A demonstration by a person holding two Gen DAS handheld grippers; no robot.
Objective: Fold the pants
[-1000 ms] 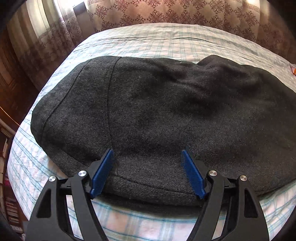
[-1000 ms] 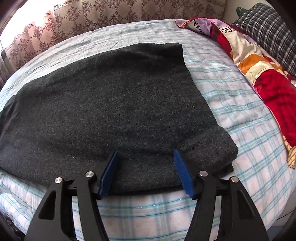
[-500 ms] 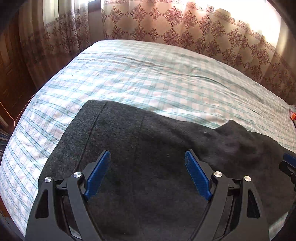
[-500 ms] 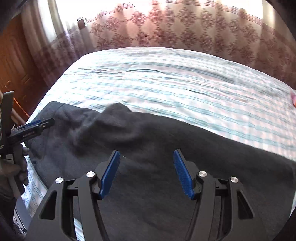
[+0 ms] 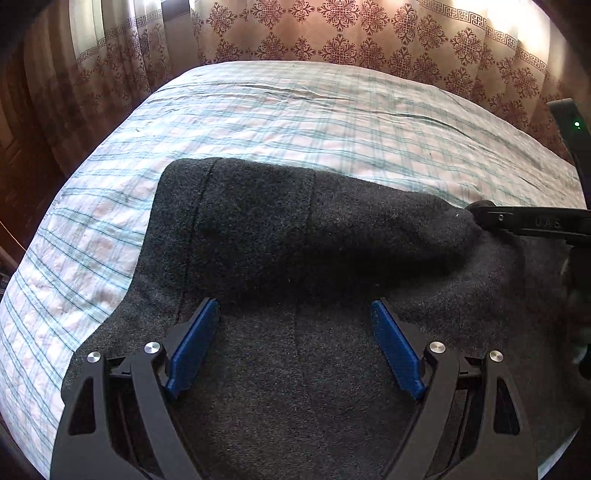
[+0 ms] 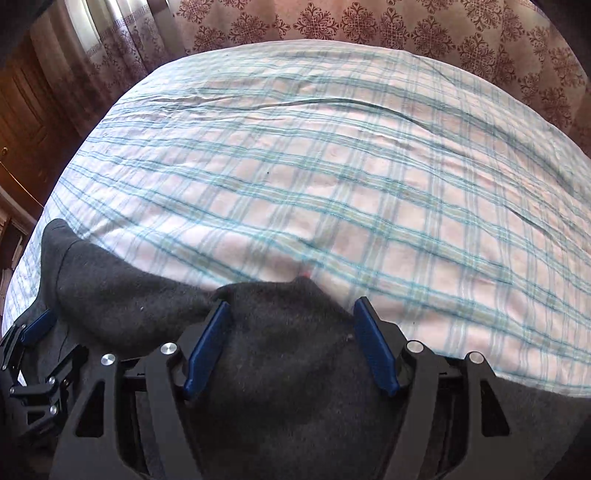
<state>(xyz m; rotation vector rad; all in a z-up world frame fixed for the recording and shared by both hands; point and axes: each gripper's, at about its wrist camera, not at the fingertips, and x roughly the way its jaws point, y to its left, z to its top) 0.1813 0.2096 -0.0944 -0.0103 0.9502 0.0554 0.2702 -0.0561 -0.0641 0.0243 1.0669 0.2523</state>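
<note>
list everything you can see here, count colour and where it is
pants: one, dark grey fleecy fabric, spread over the near part of the bed, one end folded over on top of the rest
bed sheet: one, white with teal plaid lines, covers the bed, creased towards the far edge
curtains: beige with a dark red floral print, behind the bed
wooden door or panel: brown, at the far left
left gripper: one, black with blue pads, over the pants, jaws opening, nothing pinched
right gripper: one, black with blue pads, at the folded edge of the pants, jaws opening, cloth between the pads but not pressed
</note>
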